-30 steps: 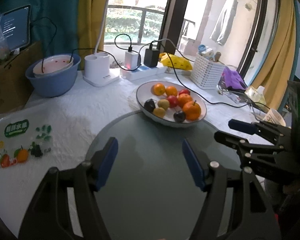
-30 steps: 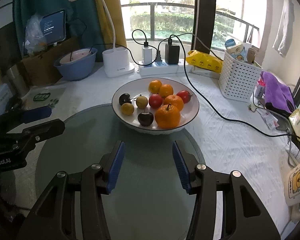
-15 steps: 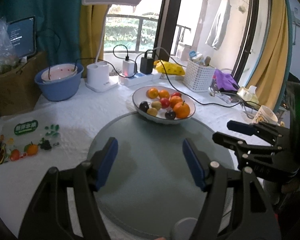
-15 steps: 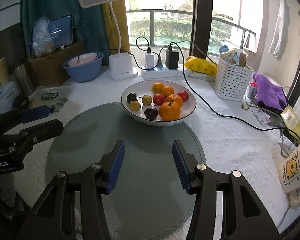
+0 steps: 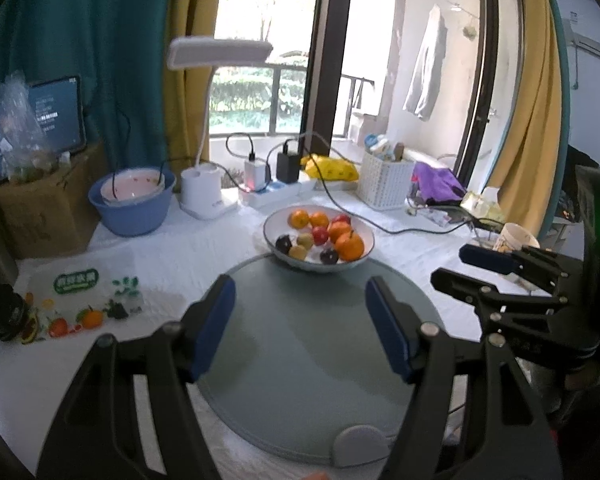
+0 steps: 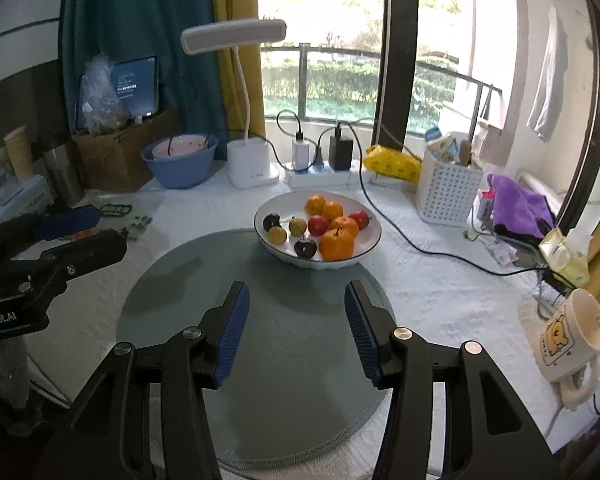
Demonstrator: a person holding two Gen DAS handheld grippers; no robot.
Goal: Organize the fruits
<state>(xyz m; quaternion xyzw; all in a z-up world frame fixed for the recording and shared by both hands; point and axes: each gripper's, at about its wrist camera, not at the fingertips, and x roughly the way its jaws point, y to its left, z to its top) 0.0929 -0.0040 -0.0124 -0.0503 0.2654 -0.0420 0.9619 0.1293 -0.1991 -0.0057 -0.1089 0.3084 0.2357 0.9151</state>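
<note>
While both the left gripper and right gripper hover with jaws released and empty, the fruit bowl sits mid-worktop at the round mat's far edge. Oranges look firm and light; dark plums are probably softer, so pinch gently across their widest part.

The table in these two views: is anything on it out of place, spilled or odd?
Nothing is spilled or broken. One oddity: a black cable runs from the power strip across the tablecloth, passing close beside the fruit bowl. A bear mug lies tilted at the table's right edge. The fruits sit inside the bowl.
</note>
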